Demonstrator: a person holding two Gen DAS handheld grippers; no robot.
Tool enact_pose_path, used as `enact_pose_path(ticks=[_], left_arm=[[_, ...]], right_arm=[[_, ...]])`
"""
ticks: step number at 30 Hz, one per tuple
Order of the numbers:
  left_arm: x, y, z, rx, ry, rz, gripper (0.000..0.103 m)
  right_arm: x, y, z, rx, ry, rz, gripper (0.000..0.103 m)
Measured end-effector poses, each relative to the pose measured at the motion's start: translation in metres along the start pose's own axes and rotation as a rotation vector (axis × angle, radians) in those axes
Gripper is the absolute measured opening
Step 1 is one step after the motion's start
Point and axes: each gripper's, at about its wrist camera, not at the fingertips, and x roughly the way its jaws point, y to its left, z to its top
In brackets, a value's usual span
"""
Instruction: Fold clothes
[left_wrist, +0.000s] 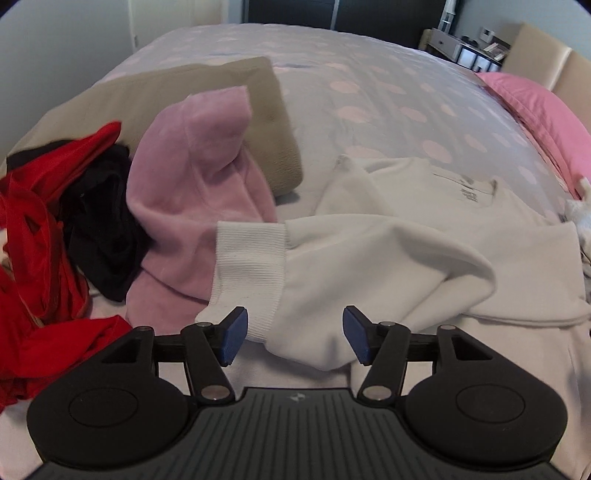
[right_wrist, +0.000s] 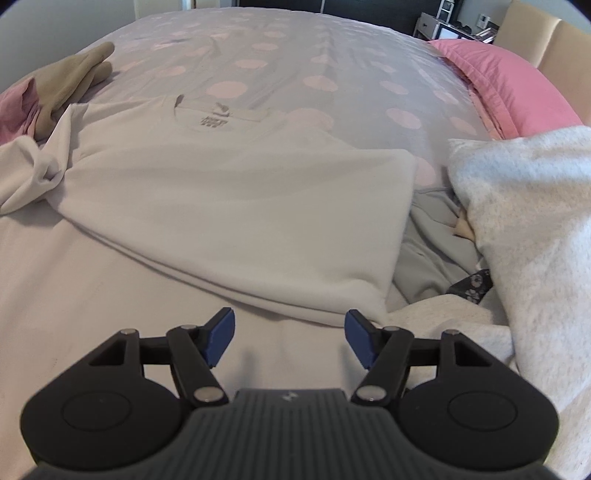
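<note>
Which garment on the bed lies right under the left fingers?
The white sweatshirt: its ribbed cuff sits just ahead of the open fingers; pink, black and red clothes lie left.

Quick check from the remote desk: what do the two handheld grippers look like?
Both match: left gripper and right gripper have matte black bodies with two round housings, black linkage arms on silver pivot pins, ribbed blue finger pads, and a ridged grey centre plate with a small logo. No cables or sleeves show.
</note>
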Motion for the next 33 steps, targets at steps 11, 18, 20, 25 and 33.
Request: enact_pose_path(ticks=[11, 18, 20, 25, 33], left_arm=[[0.040, 0.034, -0.006, -0.126, 0.064, 0.038, 0.058], [0.046, 0.052, -0.014, -0.246, 0.029, -0.108, 0.014], [0.029, 0.038, -0.008, -0.205, -0.041, -0.091, 0.010], [-0.035, -0.010, 0.014, -0.099, -0.215, -0.239, 0.009], [-0.090, -0.146, 0.024, 0.279, -0.255, -0.475, 0.008]], right_arm=[[0.013, 0.009, -0.003, -0.050, 0.027, 0.002, 0.069], [0.014, 0.014, -0.006, -0.076, 0.027, 0.005, 0.070], [0.012, 0.014, -0.005, -0.080, 0.020, 0.003, 0.070], [0.006, 0.013, -0.001, -0.076, 0.000, 0.003, 0.070], [-0.009, 0.004, 0.008, -0.042, -0.043, 0.008, 0.070]])
